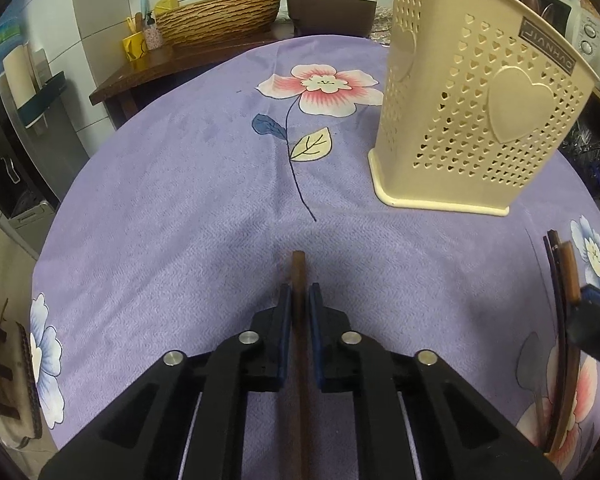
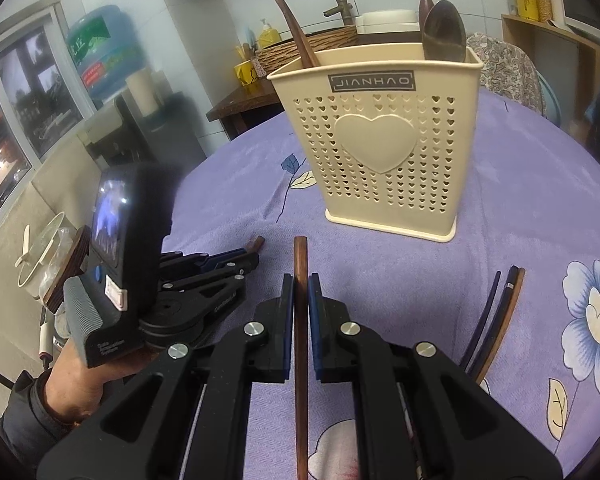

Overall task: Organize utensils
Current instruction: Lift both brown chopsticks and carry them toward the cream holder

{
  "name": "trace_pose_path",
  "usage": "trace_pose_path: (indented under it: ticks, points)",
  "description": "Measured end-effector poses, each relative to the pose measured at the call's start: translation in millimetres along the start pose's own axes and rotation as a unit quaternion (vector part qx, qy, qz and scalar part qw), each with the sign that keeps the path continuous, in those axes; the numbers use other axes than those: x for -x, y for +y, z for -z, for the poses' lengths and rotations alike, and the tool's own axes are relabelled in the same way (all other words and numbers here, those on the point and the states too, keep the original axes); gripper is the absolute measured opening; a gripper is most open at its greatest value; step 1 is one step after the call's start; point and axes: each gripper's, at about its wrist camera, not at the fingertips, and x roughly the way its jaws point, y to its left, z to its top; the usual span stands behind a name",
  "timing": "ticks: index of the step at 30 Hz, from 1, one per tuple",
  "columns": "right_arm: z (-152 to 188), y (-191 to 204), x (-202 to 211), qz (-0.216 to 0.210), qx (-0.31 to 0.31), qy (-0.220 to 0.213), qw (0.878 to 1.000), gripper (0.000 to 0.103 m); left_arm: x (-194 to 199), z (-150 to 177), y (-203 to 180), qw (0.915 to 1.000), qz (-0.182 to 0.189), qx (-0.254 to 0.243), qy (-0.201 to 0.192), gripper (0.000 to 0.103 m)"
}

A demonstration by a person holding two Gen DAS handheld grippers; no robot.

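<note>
Left gripper (image 1: 299,300) clamps brown stick (image 1: 299,280); right gripper (image 2: 300,292) clamps another stick (image 2: 300,264). Both aimed toward cream holder (image 2: 380,152) ahead on purple tablecloth (image 1: 180,220), likely for dropping in.

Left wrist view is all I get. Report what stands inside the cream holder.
Observer: In the right wrist view the cream holder has two dark spoons, bowls up, at its right end.
Operator: Give me the other end.
Observer: Two brown wooden handles lean out at its left end.
Operator: Now the right gripper.
Observer: The right gripper has its fingers shut on a brown stick that points toward the holder.
</note>
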Motion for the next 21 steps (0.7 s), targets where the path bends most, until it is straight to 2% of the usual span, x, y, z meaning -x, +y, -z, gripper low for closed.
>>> trace_pose_path:
  ticks: [6,9,12,15,21]
  points:
    - [2.3,-2.1,2.2,0.001,-0.001,-0.001,1.000,0.008,-0.3,-2.1,-0.9,1.0000,0.001,0.006,-0.001,0.008]
    - [3.9,-2.9,3.7,0.000,-0.003,-0.002,1.000,0.008,7.1,-2.1,1.7,0.9997,0.008,0.016,-0.014,0.008]
    - [2.9,-2.6,7.2,-0.004,-0.005,-0.006,1.000,0.008,24.7,-3.3,2.1,0.9990,0.005,0.017,-0.041,0.008]
    - [1.0,-1.0,16.3,-0.011,-0.004,-0.016,1.000,0.008,51.9,-4.0,3.1,0.9967,0.023,0.027,-0.073,0.008]
    - [-6.0,7.3,48.4,-0.034,0.010,-0.046,0.998,0.008,118.4,-2.2,5.8,0.9870,0.045,0.031,-0.151,0.008]
